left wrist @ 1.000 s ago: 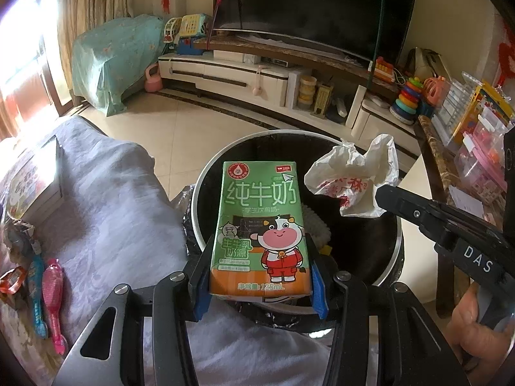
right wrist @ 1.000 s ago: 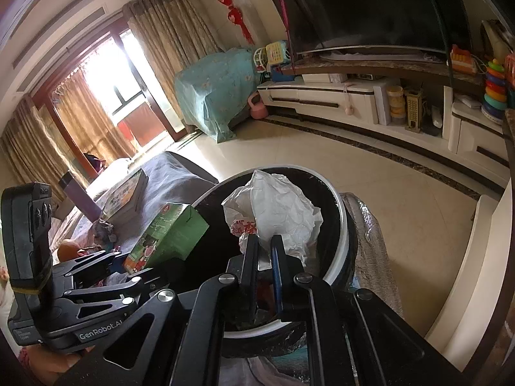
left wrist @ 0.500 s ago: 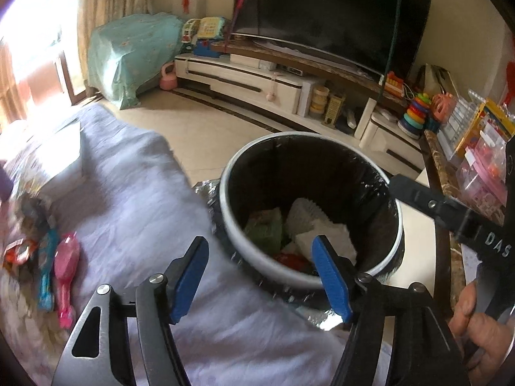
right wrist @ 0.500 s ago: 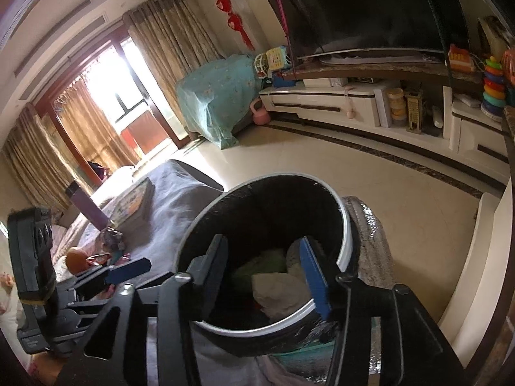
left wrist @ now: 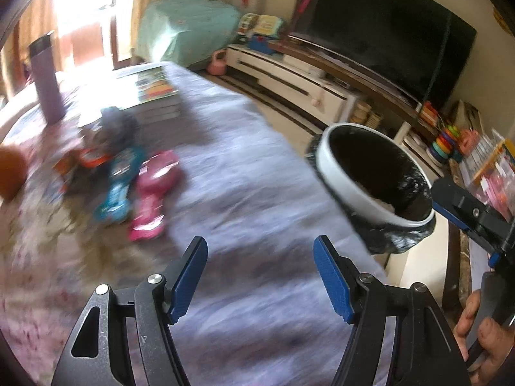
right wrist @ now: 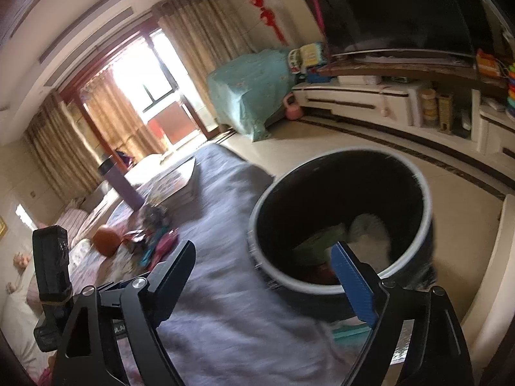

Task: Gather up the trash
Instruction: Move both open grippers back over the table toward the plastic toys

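Note:
The round bin point(right wrist: 415, 199) with a white rim and black liner stands beside the grey-clothed table point(right wrist: 219, 283). Inside lie the green milk carton point(right wrist: 318, 241) and crumpled white paper point(right wrist: 370, 234). The bin also shows at the right of the left wrist view point(left wrist: 354, 186). My left gripper point(left wrist: 260, 276) is open and empty over the grey cloth point(left wrist: 244, 173), left of the bin. My right gripper point(right wrist: 264, 273) is open and empty at the bin's near left rim. Blue and pink wrappers point(left wrist: 141, 186) lie on the table to the left.
A purple flask point(left wrist: 46, 77), a stack of books point(left wrist: 151, 93), a dark bundle point(left wrist: 116, 125) and an orange ball point(left wrist: 9, 173) sit on the table's far left. The TV cabinet point(right wrist: 370, 103) stands behind, across tiled floor point(right wrist: 322, 141). The view is motion-blurred.
Both grippers opened: the milk carton and the white paper dropped into the bin. Both grippers then swung left, away from the bin toward the table.

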`<act>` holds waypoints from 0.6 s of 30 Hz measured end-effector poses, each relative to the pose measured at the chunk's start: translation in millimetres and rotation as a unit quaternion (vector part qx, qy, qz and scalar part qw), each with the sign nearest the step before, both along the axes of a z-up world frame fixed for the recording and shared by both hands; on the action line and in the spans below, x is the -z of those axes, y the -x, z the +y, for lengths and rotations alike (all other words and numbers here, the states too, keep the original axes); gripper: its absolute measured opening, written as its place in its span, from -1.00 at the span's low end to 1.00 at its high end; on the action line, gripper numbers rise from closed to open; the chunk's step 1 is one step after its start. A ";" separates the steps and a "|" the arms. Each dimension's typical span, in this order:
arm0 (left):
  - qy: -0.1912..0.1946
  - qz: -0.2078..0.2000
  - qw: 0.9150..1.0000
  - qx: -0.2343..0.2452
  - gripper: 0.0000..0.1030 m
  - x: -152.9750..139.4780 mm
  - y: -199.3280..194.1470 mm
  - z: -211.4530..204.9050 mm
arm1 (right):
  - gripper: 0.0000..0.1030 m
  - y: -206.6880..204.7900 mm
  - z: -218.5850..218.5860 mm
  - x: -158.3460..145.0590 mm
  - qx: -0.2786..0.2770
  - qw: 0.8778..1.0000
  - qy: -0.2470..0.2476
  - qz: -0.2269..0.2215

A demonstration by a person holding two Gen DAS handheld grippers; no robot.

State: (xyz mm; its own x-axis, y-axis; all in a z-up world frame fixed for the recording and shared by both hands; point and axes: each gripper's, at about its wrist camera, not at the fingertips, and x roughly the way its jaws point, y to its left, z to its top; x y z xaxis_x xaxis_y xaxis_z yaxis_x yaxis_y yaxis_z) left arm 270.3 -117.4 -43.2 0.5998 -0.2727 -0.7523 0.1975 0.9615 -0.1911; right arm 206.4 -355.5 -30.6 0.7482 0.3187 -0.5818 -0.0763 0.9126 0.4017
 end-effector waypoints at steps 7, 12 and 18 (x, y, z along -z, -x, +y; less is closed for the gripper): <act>0.010 0.005 0.999 -0.049 0.32 0.1 26.0 54.6 | 0.72 -3.4 36.6 8.7 -0.032 0.999 0.003 0.012; 0.013 0.010 0.997 -0.079 0.32 -1.0 35.4 83.7 | 0.72 -5.2 65.1 18.5 -0.057 0.998 0.005 0.022; 0.011 0.013 0.995 -0.100 0.32 -3.1 34.9 105.4 | 0.72 -8.2 88.3 25.3 -0.076 0.997 0.007 0.032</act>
State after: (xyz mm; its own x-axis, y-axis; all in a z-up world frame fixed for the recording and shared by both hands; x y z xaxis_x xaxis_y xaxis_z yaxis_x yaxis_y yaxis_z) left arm 235.4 -12.0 -40.1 0.6234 -0.1664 -0.7640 -0.0026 0.9766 -0.2149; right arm 214.6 -267.2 -55.9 0.6531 0.4166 -0.6324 -0.1879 0.8981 0.3976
